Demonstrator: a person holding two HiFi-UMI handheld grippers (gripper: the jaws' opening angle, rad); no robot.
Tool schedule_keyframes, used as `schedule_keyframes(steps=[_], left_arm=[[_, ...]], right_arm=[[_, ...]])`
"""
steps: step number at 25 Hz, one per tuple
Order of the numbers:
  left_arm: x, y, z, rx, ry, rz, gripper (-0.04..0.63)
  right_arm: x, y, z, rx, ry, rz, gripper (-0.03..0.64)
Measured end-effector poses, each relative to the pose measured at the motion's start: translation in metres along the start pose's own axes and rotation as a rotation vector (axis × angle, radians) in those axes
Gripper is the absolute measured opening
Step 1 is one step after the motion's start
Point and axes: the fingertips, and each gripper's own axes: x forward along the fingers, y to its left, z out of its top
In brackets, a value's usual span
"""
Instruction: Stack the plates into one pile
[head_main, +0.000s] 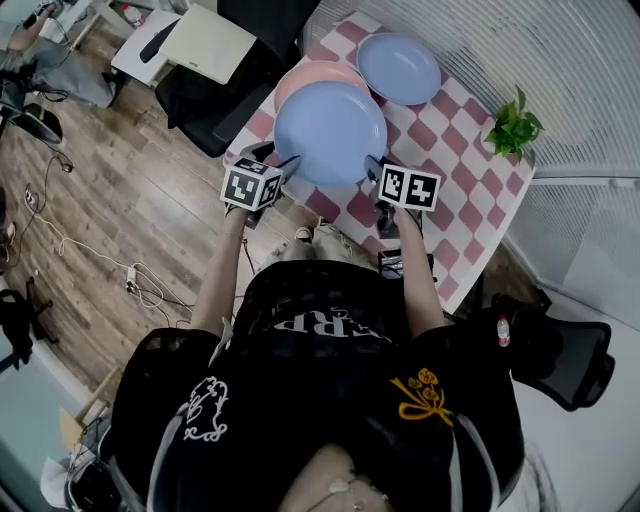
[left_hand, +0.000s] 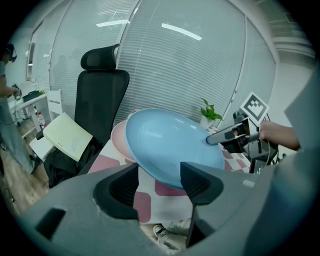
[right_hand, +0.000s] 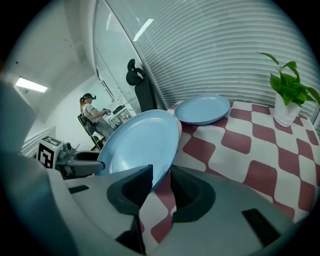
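A light blue plate (head_main: 330, 130) hangs tilted just above a pink plate (head_main: 305, 75) on the checkered table (head_main: 470, 200). My left gripper (head_main: 283, 160) grips its left rim and my right gripper (head_main: 375, 168) its right rim. In the left gripper view the blue plate (left_hand: 170, 145) spans the gap between the jaws of the left gripper (left_hand: 159, 182), with the pink plate (left_hand: 120, 137) behind it. In the right gripper view the rim of the blue plate (right_hand: 142, 145) is pinched in the narrow gap of the right gripper (right_hand: 161, 182). A second blue plate (head_main: 400, 68) lies flat further back.
A potted plant (head_main: 515, 125) stands at the table's right edge. A black office chair (left_hand: 102, 95) stands beside the table's far left, and another black chair (head_main: 560, 360) at the near right. A person (right_hand: 87, 112) sits in the background. Cables lie on the wooden floor (head_main: 100, 250).
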Motion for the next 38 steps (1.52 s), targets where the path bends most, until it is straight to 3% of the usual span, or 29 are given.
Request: schedule_keyframes(steps=[12,21,26,29,38], left_arm=[[0.047,0.057,0.018,-0.051,0.100,0.045,0.265],[0.067,0.072,0.024,-0.128,0.104,0.067,0.265],[0.067,0.077,0.024,-0.160,0.066,0.094,0.268],[0.060,0.076,0.034,-0.159,0.022,0.102,0.268],[0.029,0.042,0.072,-0.075,-0.113,0.070,0.267]], right_arm=[[0.070,-0.014,0.036,0.028,0.061,0.010,0.109],[0.085,-0.022,0.049,0.089,0.037,0.055,0.109],[0.084,-0.022,0.053,0.016,0.001,0.049,0.110],[0.078,-0.023,0.059,-0.022,-0.033,0.042,0.151],[0.035,-0.020,0.078,0.003,-0.158,0.111,0.150]])
